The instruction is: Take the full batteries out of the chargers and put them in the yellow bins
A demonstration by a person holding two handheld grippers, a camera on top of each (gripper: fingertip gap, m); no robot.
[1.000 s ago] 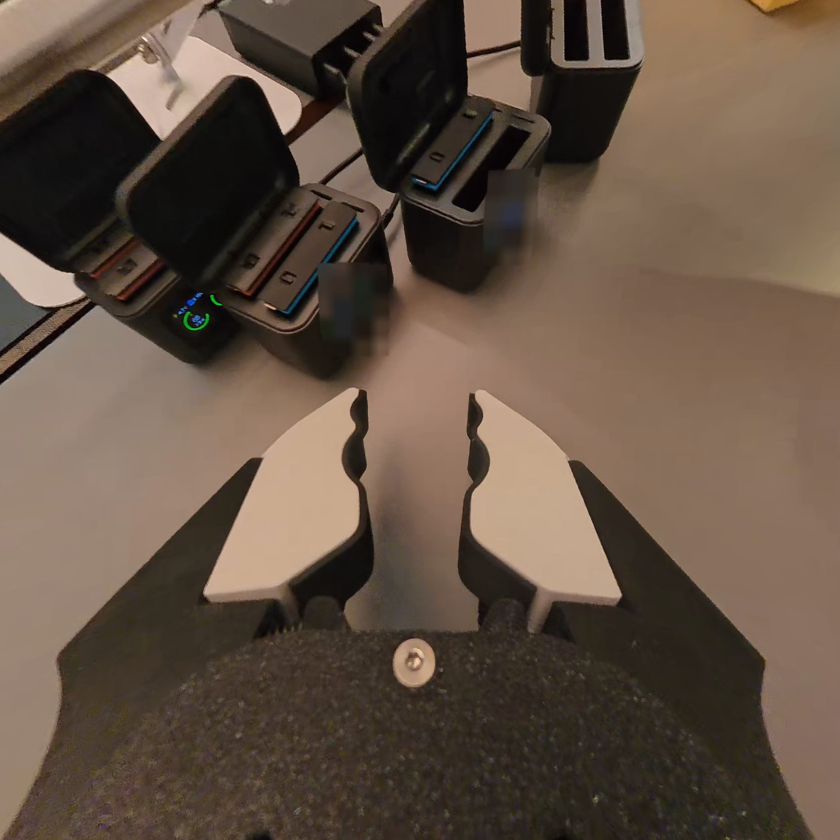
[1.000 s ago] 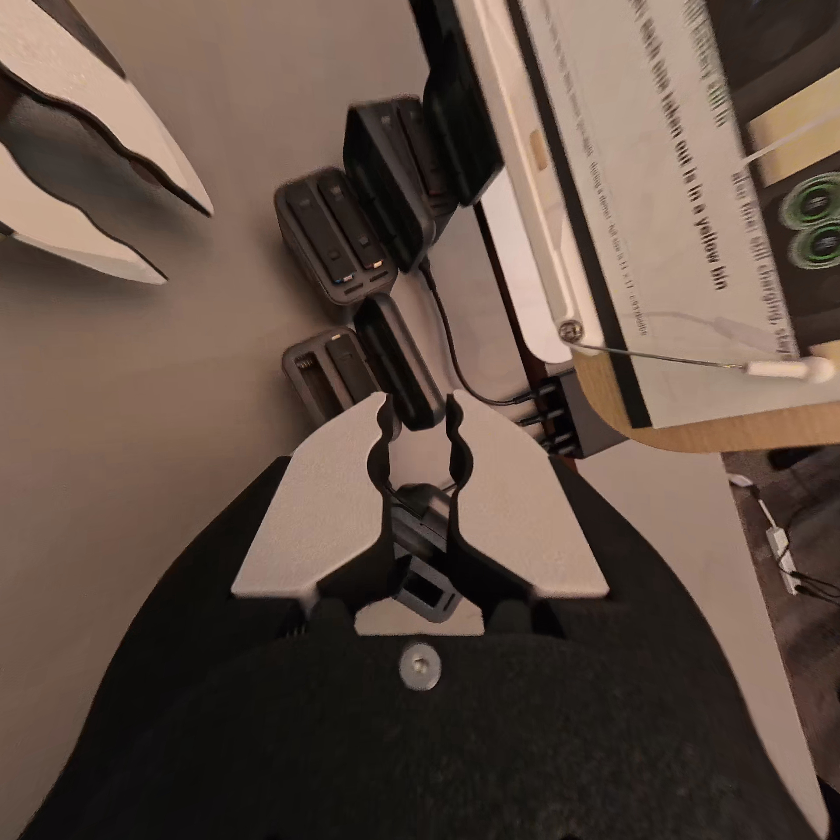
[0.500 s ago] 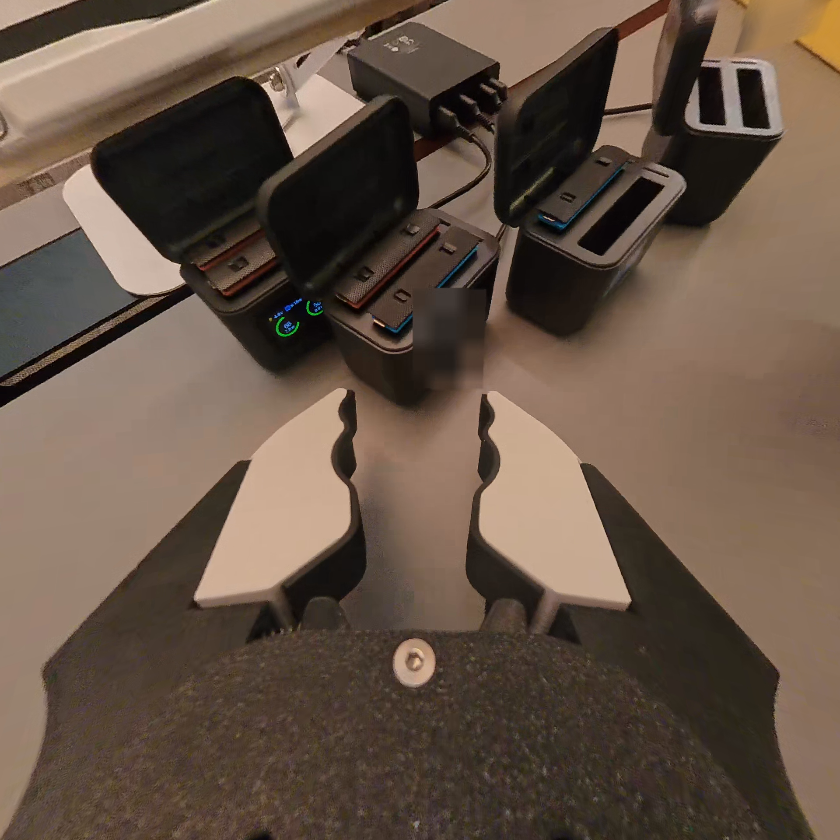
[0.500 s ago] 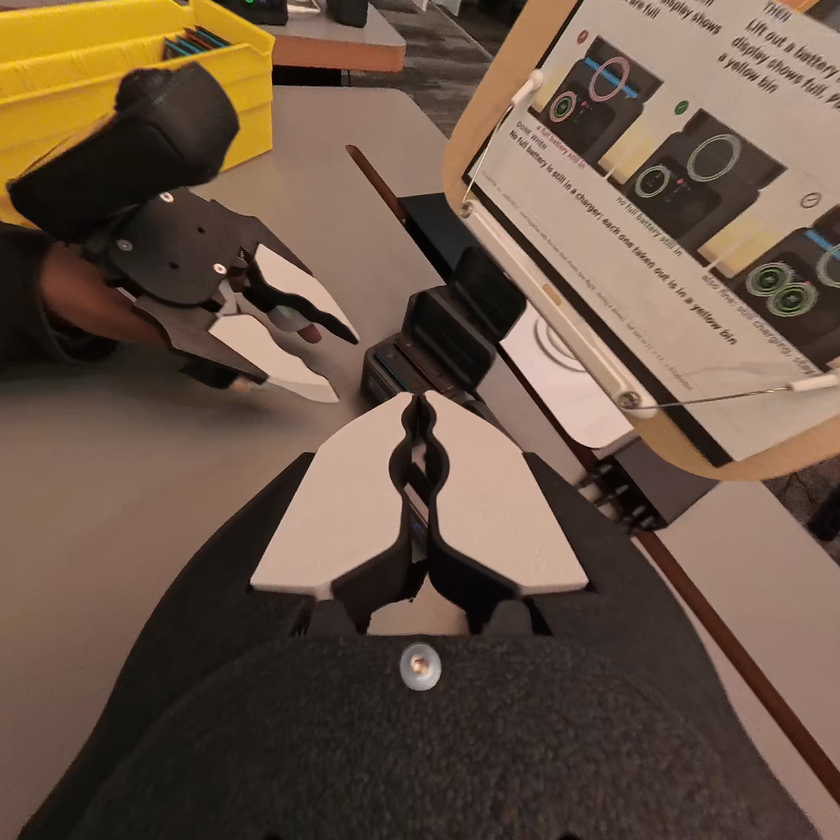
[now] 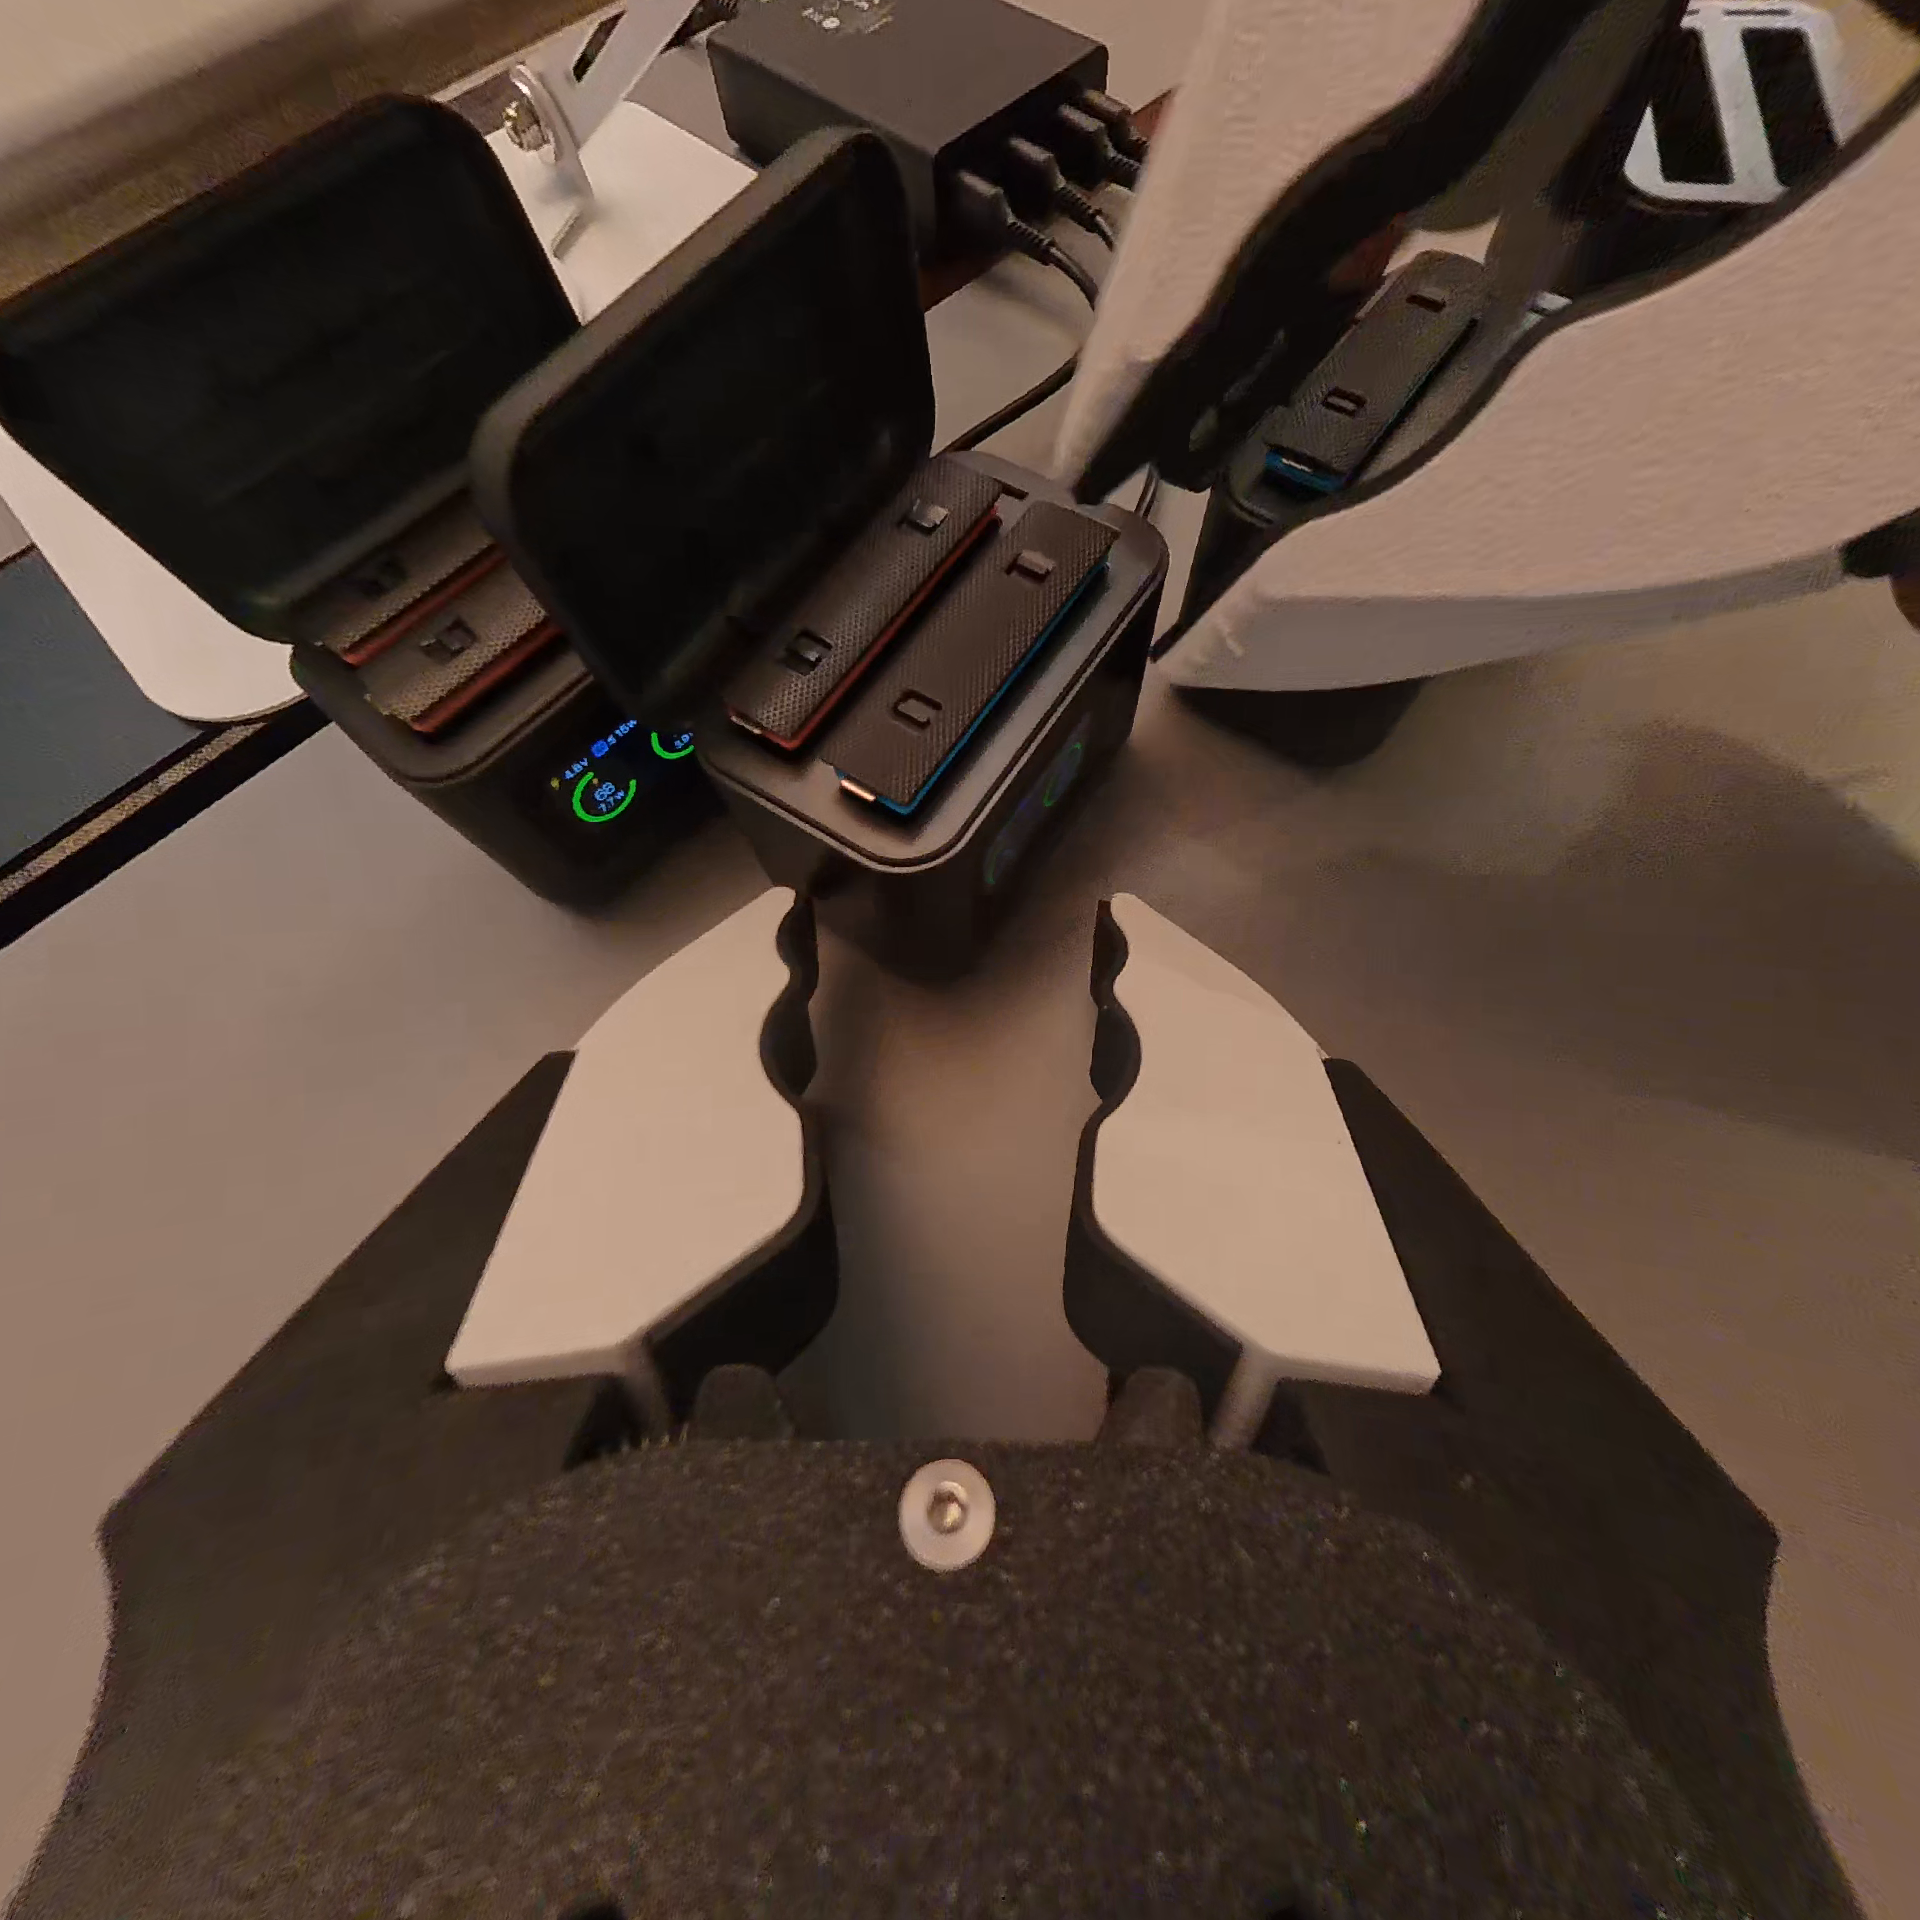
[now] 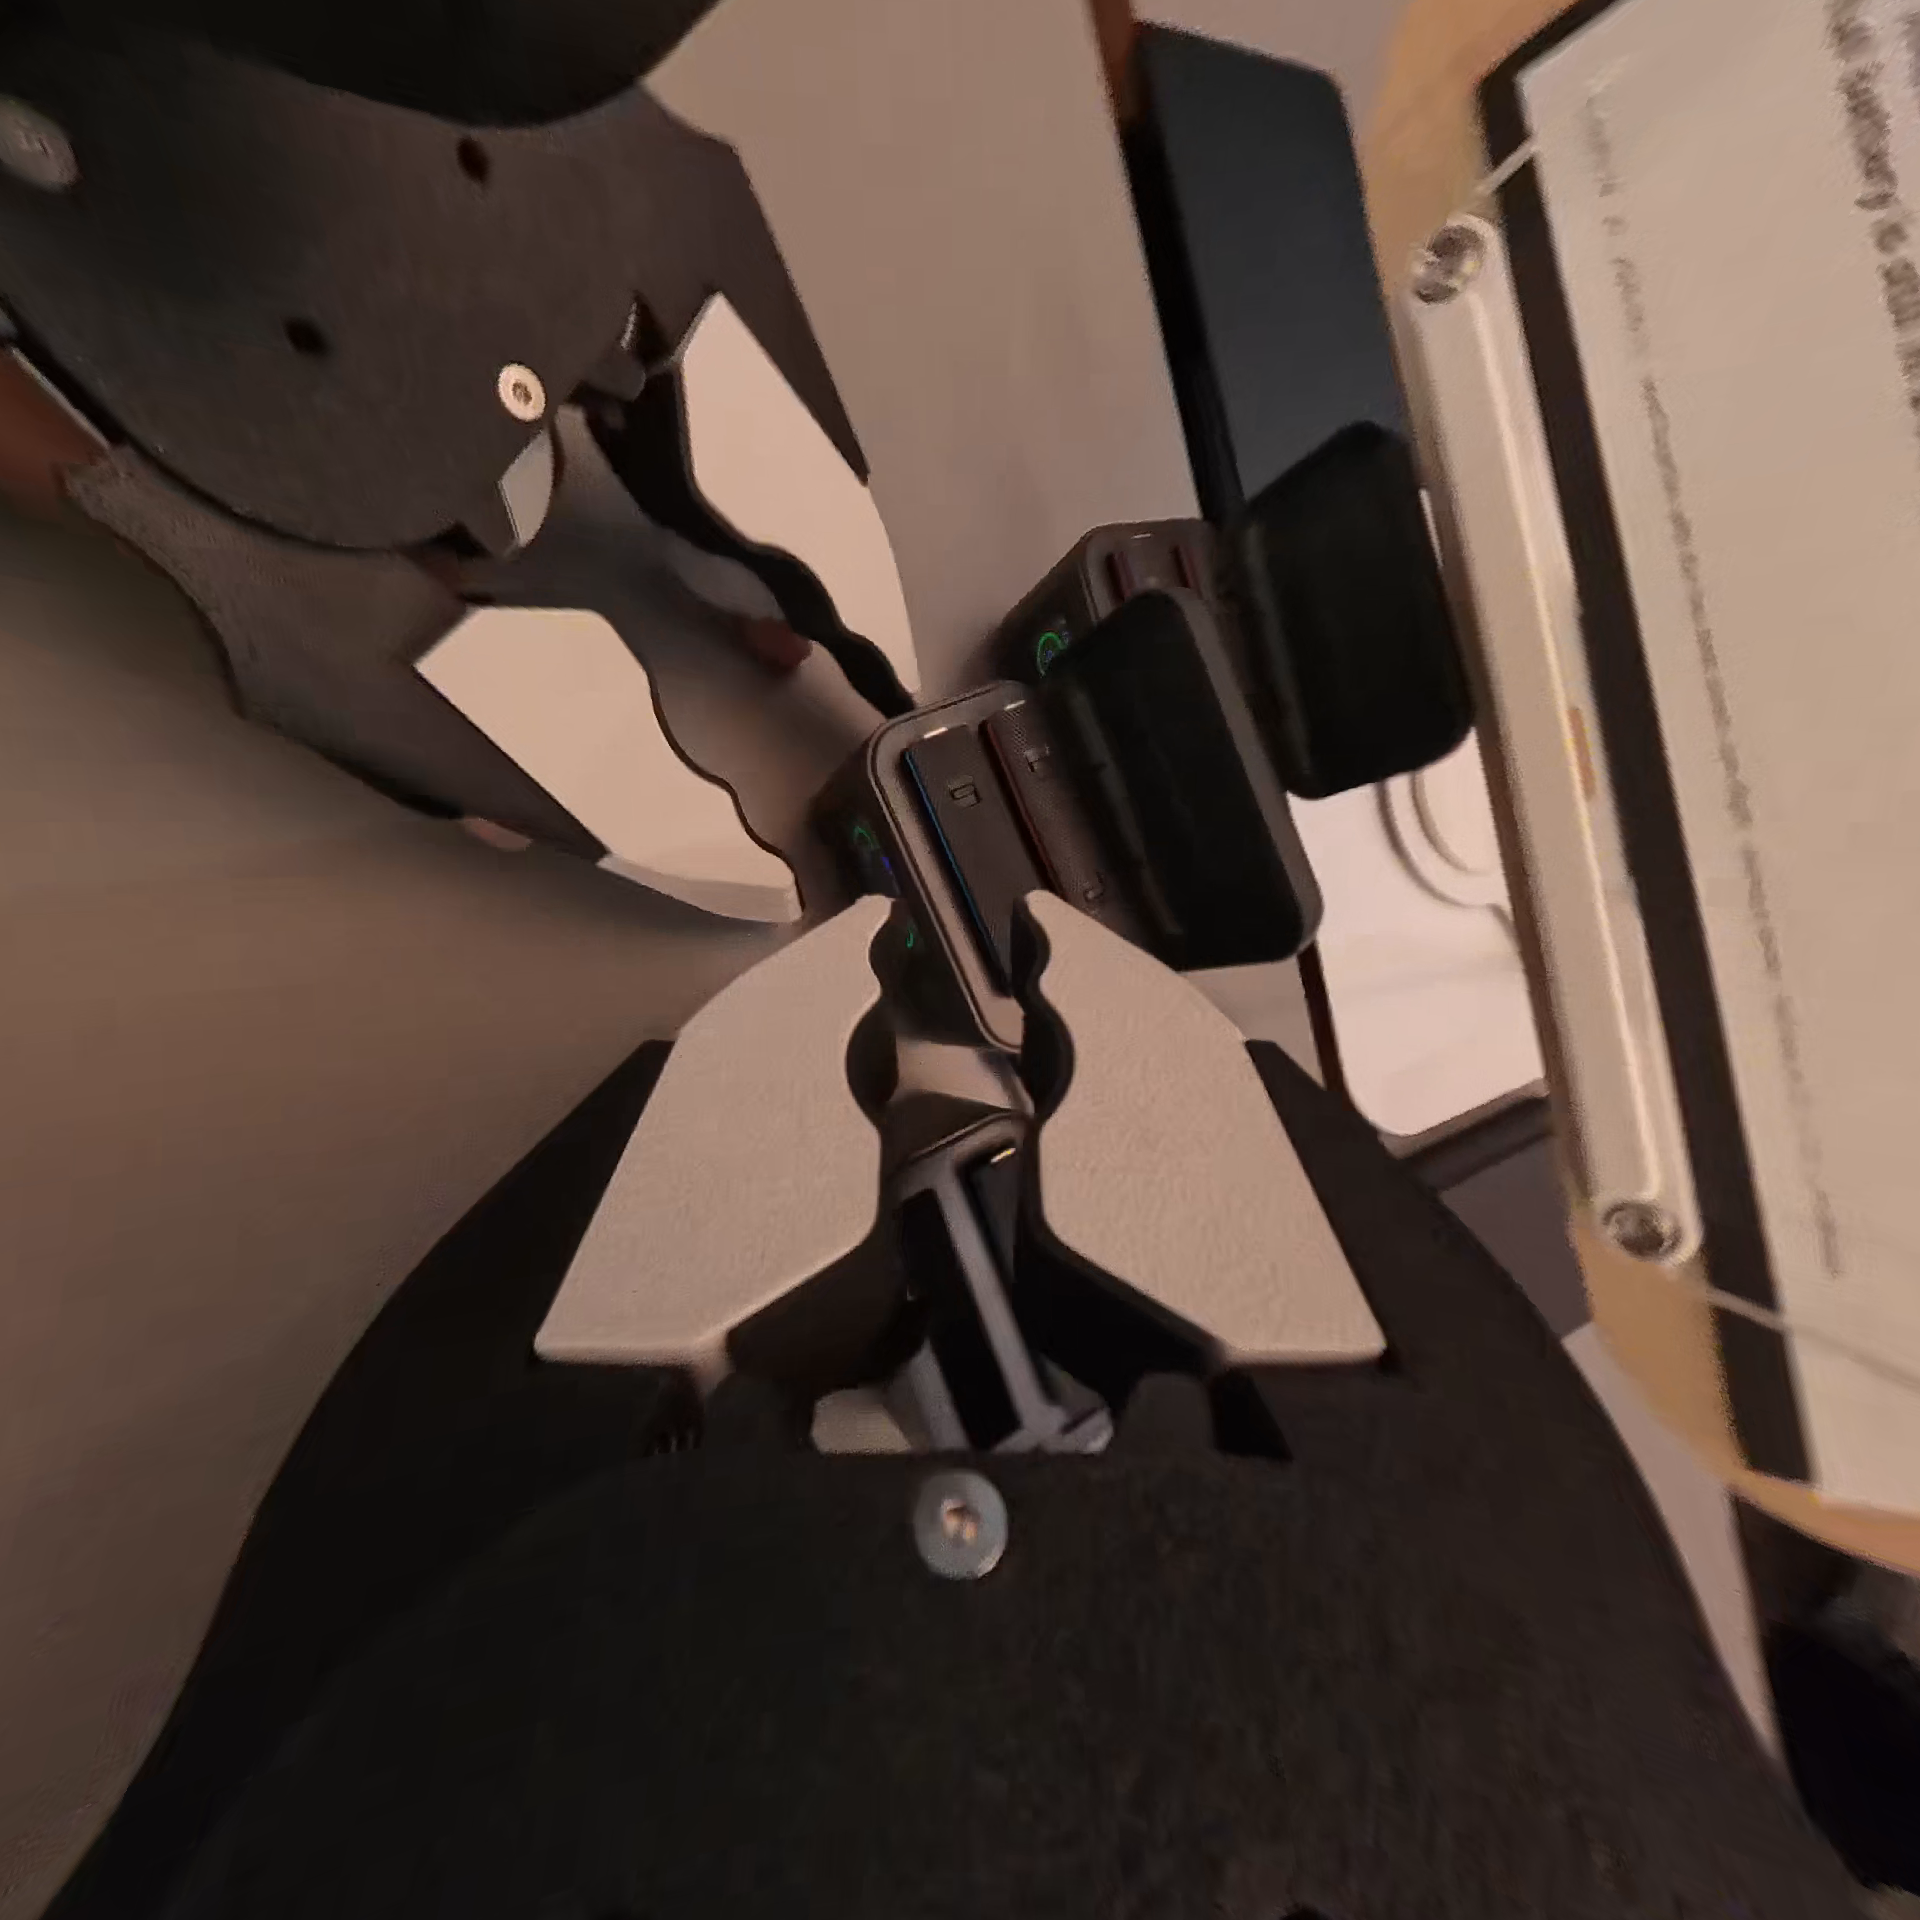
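Middle black box-shaped charger (image 5: 935, 727), lid hinged up: two textured black batteries are sitting in its slots, one red-edged (image 5: 862, 613), one blue-edged (image 5: 977, 665), both seated flush. A dim ring display is glowing on its front face.

Left black charger (image 5: 488, 717), lid likewise raised: two red-edged batteries are showing under the lid, and a green ring display (image 5: 603, 795) is glowing on its front.

Right black charger (image 5: 1309, 665), largely hidden by the right tongs (image 5: 1174, 488): one blue-edged battery (image 5: 1351, 395) is showing in it.

Left tongs (image 5: 948, 914): parted and empty, tips resting just short of the middle charger's near corner, bare worktop between the fingers.

Right tongs (image 6: 956, 914): white fingers parted and holding nothing, poised over the middle charger's blue-edged battery; whether they are touching it cannot be told through the blur.

Chargers are standing close together in a row, little room between them; open grey worktop (image 5: 1558, 1039) is lying toward the near and right sides.

Behind the row: a black multi-port power block (image 5: 914, 73) with cables plugged in, and a wooden-framed instruction board (image 6: 1662, 727) on a stand.
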